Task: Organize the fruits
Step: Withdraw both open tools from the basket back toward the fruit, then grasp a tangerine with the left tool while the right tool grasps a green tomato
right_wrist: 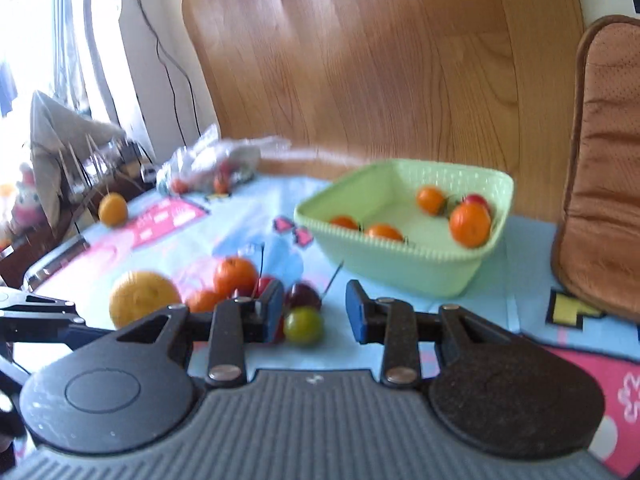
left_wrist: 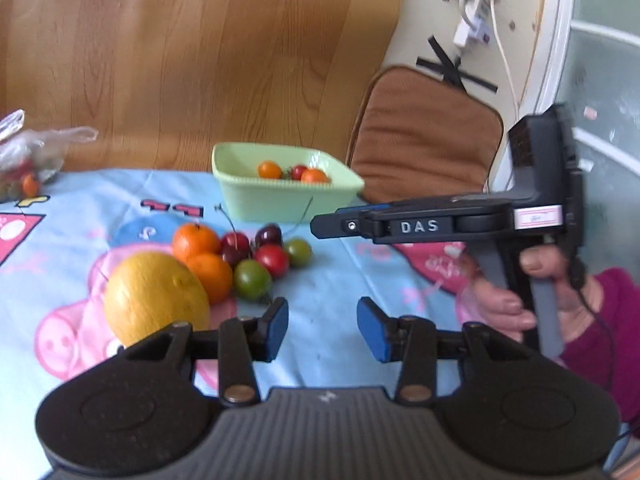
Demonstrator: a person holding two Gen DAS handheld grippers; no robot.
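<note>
A pile of fruit lies on the blue cartoon tablecloth [left_wrist: 328, 288]: a big yellow citrus [left_wrist: 156, 296], two oranges [left_wrist: 196, 242], dark cherries [left_wrist: 268, 236], and red and green tomatoes [left_wrist: 252, 278]. A light green basket [left_wrist: 288, 196] behind it holds several small orange and red fruits [right_wrist: 470, 220]. My left gripper [left_wrist: 322, 326] is open and empty, just right of the pile. My right gripper [right_wrist: 314, 310] is open and empty above the pile's right edge, near a green tomato [right_wrist: 304, 324]. In the left wrist view it [left_wrist: 320, 226] reaches in from the right.
A clear plastic bag [left_wrist: 28, 156] with more fruit lies at the table's far left. A lone orange [right_wrist: 113, 209] sits near the left edge. A brown cushioned chair [left_wrist: 424, 136] stands behind the table on the right. A wooden panel [left_wrist: 200, 60] backs the table.
</note>
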